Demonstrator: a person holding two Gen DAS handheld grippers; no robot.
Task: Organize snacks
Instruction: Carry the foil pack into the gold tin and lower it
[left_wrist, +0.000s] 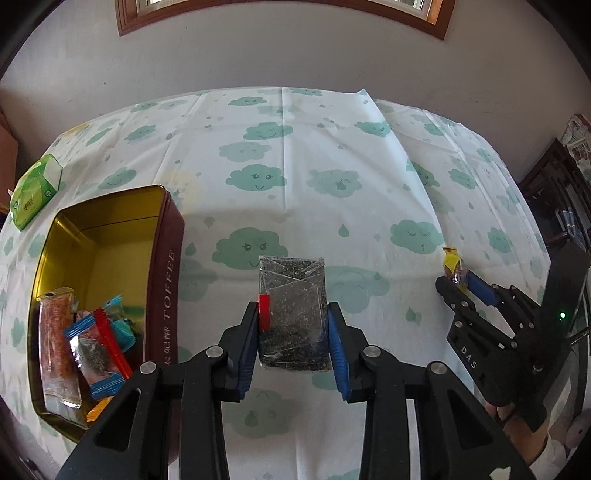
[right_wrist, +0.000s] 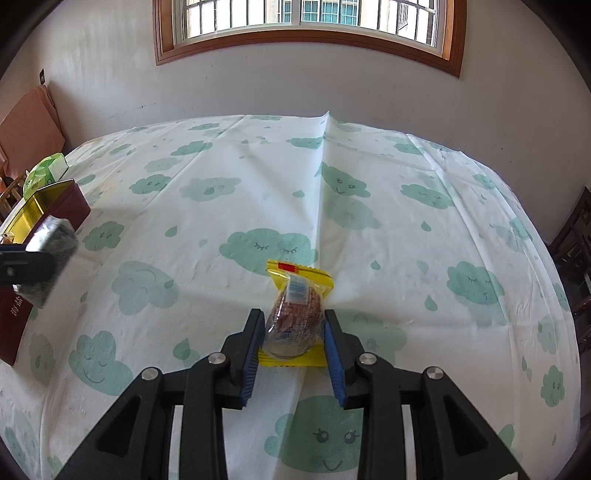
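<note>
Background stuff here: the desk (right_wrist: 406, 229) is covered in a white cloth with green smiley clouds and raindrops, creased down the middle. A green tissue pack (left_wrist: 35, 192) sits at the far left edge. Behind it all there's a plain white wall and a wood-framed window (right_wrist: 306, 33) — dark wooden furniture (left_wrist: 557, 192) off to the right.

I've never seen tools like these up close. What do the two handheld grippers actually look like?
Both the left gripper and the right gripper are black angular linkages with silver round pivot pins and two fingers lined with ribbed blue pads. Seen from the side, the right one bears white letters "DAS" and a small green light.
</note>
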